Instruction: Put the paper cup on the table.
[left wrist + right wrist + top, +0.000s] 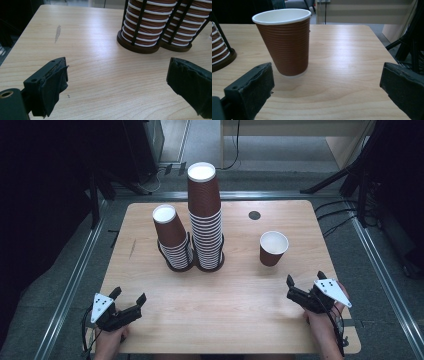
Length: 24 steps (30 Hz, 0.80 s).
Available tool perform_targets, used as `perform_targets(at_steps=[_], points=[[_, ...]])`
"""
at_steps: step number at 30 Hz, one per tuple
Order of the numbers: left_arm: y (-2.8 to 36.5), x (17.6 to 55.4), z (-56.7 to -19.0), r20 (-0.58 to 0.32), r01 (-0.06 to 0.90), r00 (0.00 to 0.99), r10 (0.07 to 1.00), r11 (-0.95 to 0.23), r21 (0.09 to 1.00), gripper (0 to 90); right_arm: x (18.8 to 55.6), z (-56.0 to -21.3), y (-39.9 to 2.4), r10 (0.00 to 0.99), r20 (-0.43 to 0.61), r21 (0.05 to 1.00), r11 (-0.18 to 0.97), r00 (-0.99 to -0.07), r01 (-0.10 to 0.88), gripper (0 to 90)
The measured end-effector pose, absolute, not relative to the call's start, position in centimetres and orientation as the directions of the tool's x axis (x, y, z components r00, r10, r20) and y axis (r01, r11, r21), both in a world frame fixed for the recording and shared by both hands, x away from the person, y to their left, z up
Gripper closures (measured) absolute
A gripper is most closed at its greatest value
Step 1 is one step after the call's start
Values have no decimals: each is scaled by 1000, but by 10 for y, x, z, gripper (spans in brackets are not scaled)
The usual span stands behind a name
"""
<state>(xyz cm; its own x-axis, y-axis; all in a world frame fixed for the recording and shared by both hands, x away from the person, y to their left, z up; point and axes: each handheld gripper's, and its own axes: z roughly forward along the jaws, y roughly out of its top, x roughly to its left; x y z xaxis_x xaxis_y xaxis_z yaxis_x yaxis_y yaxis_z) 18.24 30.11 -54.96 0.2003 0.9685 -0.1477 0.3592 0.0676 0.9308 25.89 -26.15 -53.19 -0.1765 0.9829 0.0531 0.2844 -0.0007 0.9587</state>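
Pale wood bench (235, 305), light grain, one dark scuff toward its left side. Left claw (129, 296) at the near left corner, low over the bare wood, jaws wide apart, nothing between them. Farther in, left of centre: black wire holder (190, 264) with two rings, touching side by side. Short stack of brown ribbed paper cups (172, 237) in the left ring, top cup leaning left; tall stack (205, 215) in the right ring, upright, white rims showing between the black bars. Small dark round cap (254, 215) in the wood beyond, right of the tall stack. Single brown paper cup (273, 248) right of centre, upright, mouth up, white inside, well apart from the stacks. Right claw (305, 280) near the right edge, just short of that cup, jaws spread wide, clear of it.
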Motion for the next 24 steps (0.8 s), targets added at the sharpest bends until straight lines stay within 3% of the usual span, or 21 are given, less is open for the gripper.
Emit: perform_targets(at_steps=[24], points=[[301,182,-550,-149,364,195,969,70,929,39,232,-545,-312,995,64,953,-40,-73,301,0]])
